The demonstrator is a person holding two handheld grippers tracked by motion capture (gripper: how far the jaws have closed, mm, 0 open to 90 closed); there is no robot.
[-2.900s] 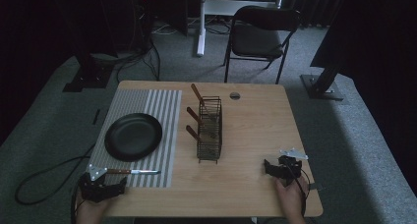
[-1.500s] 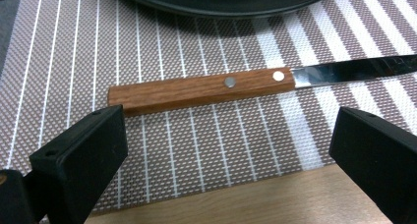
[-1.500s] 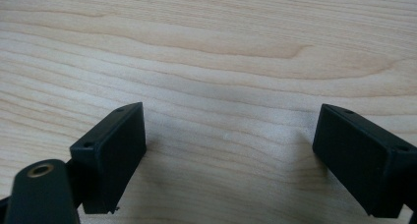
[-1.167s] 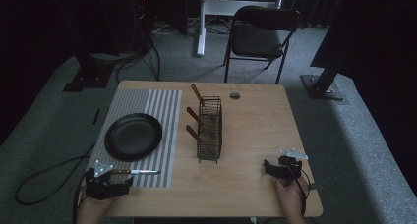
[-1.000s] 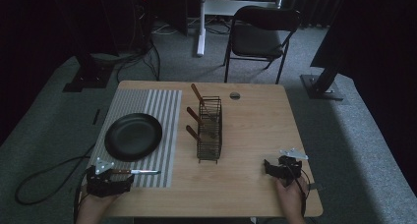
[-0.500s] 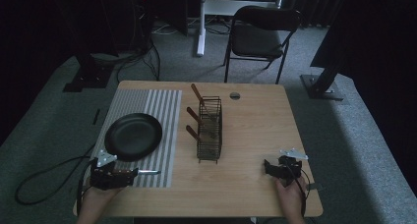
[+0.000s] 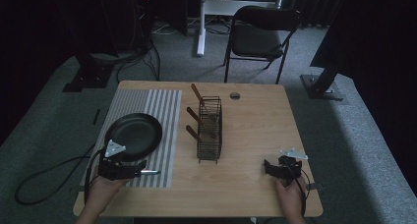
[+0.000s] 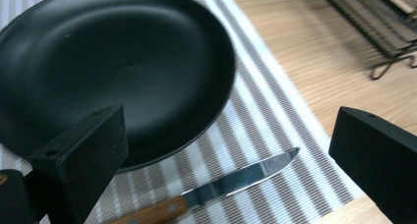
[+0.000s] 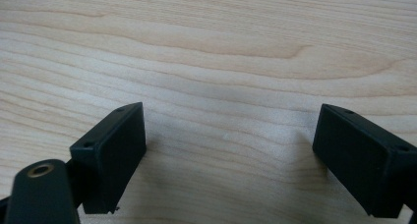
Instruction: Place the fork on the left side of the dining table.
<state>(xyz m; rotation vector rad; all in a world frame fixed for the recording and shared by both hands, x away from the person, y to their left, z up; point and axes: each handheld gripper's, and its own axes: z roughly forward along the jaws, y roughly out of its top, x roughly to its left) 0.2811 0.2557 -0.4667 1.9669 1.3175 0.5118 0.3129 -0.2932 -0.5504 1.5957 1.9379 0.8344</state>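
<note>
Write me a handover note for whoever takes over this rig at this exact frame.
Left tool: open, poised over the knife, not gripping it.
Right tool: open, idle on bare table.
Knife lies on the striped mat beside the black pan. Wire rack already holds three wooden-handled utensils.
Done: approach only.
Left, probably: grasp the knife and slot it into the rack.

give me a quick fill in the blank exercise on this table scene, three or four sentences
1. The knife lies on the striped mat just in front of the black ____.
2. The left claw is ____, with nothing between its jaws.
3. The wire rack holds three utensils whose handles are made of ____.
4. The right claw hovers over bare ____, jaws apart.

Missing words: pan; open; wood; table
</note>
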